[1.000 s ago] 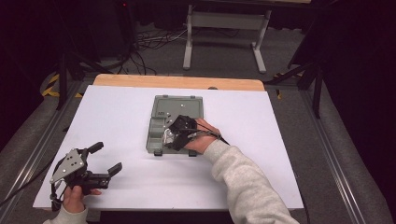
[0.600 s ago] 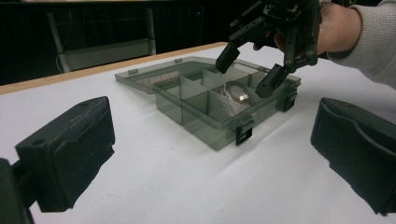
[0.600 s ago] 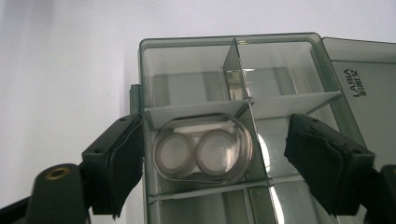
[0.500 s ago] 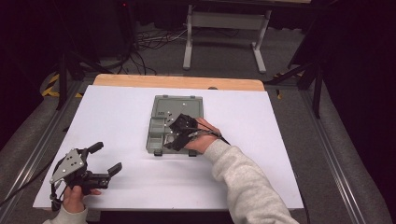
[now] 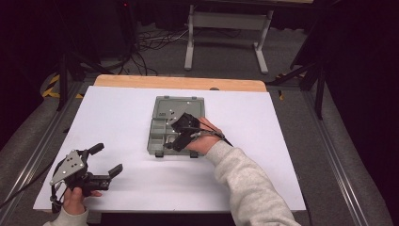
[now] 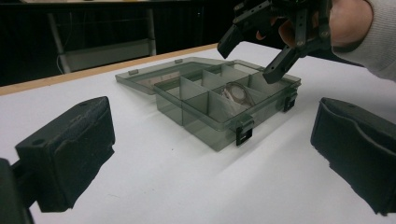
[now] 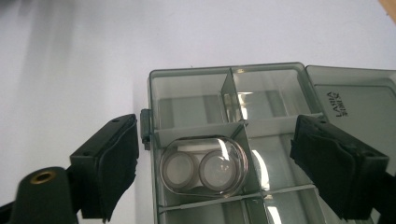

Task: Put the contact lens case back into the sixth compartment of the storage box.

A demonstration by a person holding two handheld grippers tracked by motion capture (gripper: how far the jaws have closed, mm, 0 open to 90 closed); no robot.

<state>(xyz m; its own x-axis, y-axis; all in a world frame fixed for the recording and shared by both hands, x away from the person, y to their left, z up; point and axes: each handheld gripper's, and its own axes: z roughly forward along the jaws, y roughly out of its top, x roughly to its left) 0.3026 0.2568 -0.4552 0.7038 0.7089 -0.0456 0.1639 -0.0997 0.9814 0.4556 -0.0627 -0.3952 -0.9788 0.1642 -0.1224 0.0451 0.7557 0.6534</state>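
A grey see-through compartment box lies open on the white table, its lid flat behind it. In one compartment rests a clear oval case with two round discs, also seen from the left gripper view. My right gripper hangs just over that compartment; its jaws have just been opening. The case sits below and between the pads, and they do not touch it. My left gripper rests at the table's near left corner, open, with nothing between its jaws.
The box's other compartments look bare. Two black latches stick out from its front wall. A wooden strip edges the table's far side, with a metal stand and cables on the floor behind.
The right gripper's jaws stand a little wider apart over the box, and the hand has barely shifted. The left gripper has not moved.
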